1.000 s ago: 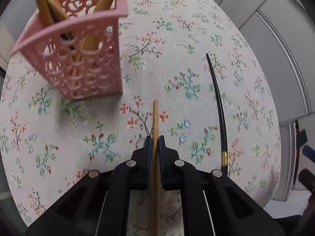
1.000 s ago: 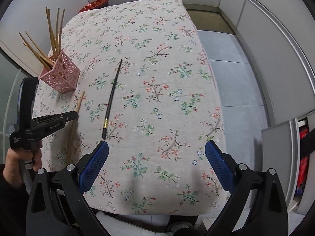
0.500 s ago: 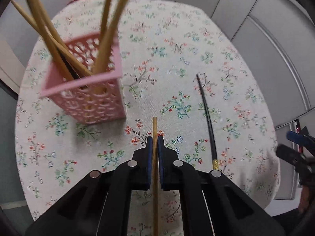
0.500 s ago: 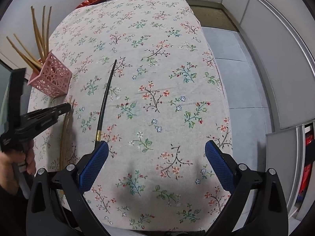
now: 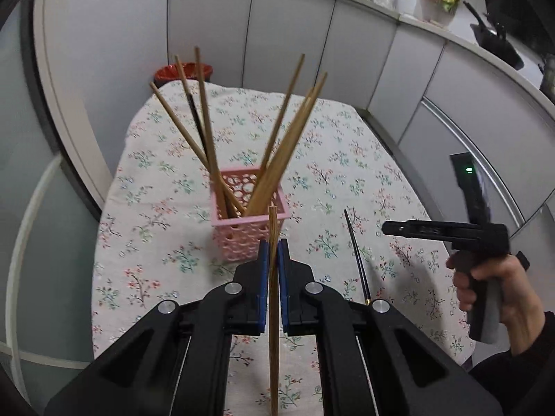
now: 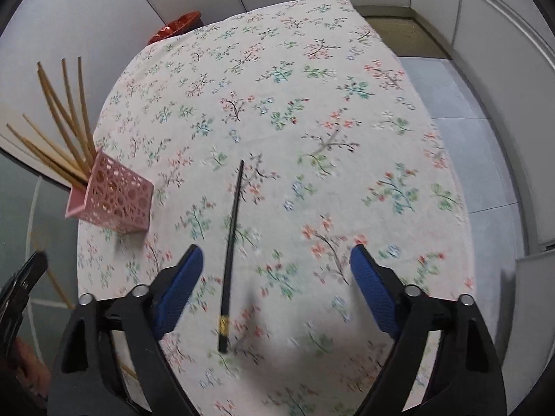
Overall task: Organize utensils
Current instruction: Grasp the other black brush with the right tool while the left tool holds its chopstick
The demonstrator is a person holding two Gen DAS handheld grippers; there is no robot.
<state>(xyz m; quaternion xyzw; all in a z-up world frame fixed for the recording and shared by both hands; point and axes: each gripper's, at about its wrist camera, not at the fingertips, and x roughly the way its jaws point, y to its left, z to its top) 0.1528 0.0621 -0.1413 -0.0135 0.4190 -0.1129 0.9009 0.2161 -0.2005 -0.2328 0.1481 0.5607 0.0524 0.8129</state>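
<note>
- Near the pink basket, my left gripper is clamped on a wooden chopstick, lined up to drop in.
- Right gripper jaws apart, just been closing, straddling the black chopstick for pickup.

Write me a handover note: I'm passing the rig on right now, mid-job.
Left gripper: shut on a wooden chopstick, raised just short of the pink holder.
Right gripper: empty, jaws just been closing, either side of the black chopstick lying on the floral tablecloth.
Done: several wooden chopsticks stand in the holder.
Left: drop in the held one, then pick up and stow the black one.
</note>
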